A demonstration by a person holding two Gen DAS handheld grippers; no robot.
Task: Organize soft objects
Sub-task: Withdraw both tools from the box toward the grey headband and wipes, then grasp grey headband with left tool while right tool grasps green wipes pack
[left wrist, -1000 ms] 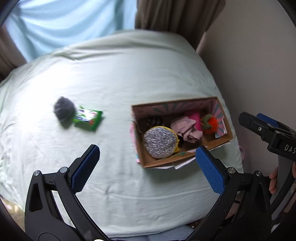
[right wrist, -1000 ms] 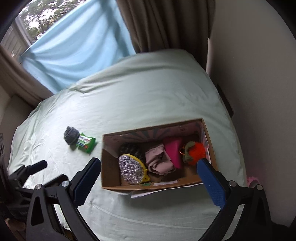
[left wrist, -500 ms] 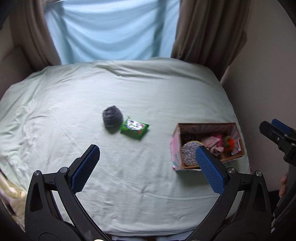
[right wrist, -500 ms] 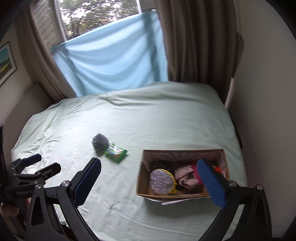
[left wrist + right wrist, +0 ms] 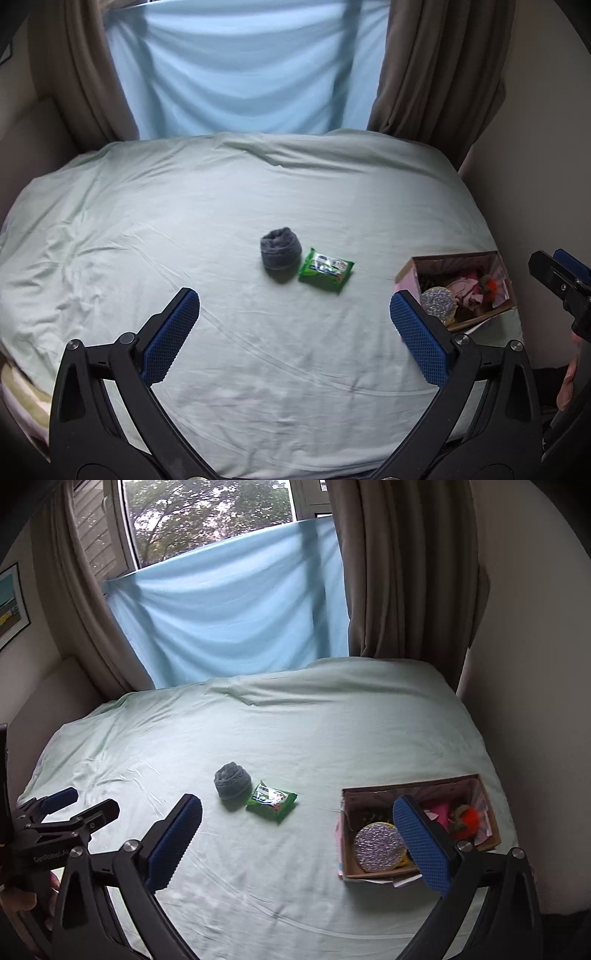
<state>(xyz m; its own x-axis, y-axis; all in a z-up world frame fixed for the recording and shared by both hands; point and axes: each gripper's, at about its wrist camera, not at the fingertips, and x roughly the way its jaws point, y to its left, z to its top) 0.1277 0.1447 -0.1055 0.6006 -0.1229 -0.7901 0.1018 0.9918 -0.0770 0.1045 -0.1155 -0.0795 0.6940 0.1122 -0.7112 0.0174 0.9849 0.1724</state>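
Both grippers pulled back — left gripper [image 5: 294, 325] and right gripper [image 5: 297, 843] jaws spread, empty, cardboard box [image 5: 413, 788] now farther off.

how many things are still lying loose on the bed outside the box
2: a rolled grey sock mid-bed, and a green packet just right of it, toward the cardboard box. Anything behind the box or under the jaws could be hidden.
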